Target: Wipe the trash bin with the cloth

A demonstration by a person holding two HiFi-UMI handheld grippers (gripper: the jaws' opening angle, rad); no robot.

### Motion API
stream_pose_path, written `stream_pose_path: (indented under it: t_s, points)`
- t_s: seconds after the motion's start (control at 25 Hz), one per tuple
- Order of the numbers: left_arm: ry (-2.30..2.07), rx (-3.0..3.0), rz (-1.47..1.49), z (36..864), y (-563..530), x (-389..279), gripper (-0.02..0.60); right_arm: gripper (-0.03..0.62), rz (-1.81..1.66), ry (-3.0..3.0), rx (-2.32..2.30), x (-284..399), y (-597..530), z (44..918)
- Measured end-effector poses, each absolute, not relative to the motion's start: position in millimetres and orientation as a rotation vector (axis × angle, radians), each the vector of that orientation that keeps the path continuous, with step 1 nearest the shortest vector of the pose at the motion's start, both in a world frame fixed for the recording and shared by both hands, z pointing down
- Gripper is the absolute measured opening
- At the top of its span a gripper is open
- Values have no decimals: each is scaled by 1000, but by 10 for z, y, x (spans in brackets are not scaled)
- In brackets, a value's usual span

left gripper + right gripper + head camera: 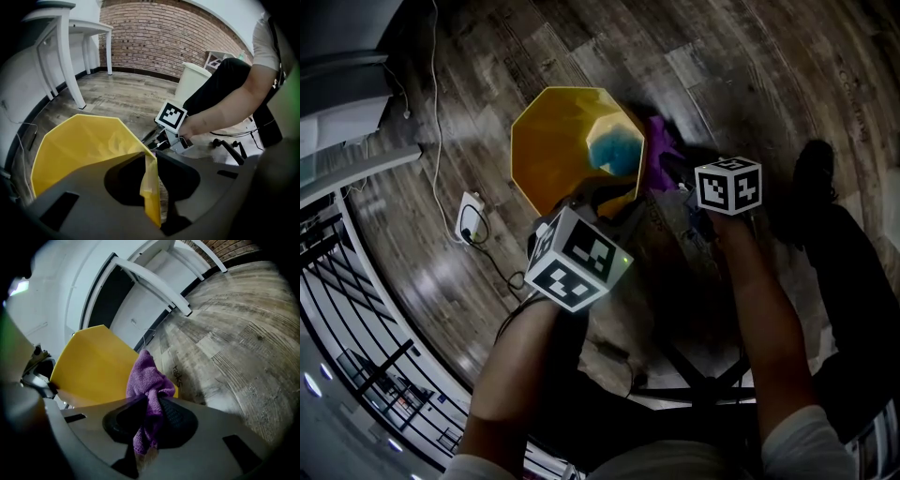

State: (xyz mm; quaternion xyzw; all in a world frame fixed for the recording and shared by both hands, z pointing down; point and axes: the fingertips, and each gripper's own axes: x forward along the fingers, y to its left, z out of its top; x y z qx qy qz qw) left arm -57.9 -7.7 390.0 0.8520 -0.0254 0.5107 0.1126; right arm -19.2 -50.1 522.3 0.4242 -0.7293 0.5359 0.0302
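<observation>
my left gripper (151, 158): clamped on the yellow trash bin (79, 150) rim | my right gripper (151, 401): pinching the purple cloth (146, 373) (just beside the bin's outer wall)

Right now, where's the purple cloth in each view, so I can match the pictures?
Head view: purple cloth, upper middle, just right of the yellow trash bin.
Left gripper view: cannot make it out.
Right gripper view: purple cloth at centre, clamped in the right gripper.
Shared landmark: the yellow trash bin, in all three.
</observation>
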Motion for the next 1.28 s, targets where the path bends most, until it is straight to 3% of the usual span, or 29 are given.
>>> stream_pose_path:
  t_s: [0.96,1.28]
  points:
    - [-131,2518,1349,3827,-168,-373,69,71,1506,-1847,1234,-193,-422,6347]
    - [-31,2600,1346,3645,-67,-453,169,71,1504,-1903,1360,82,-311,5904]
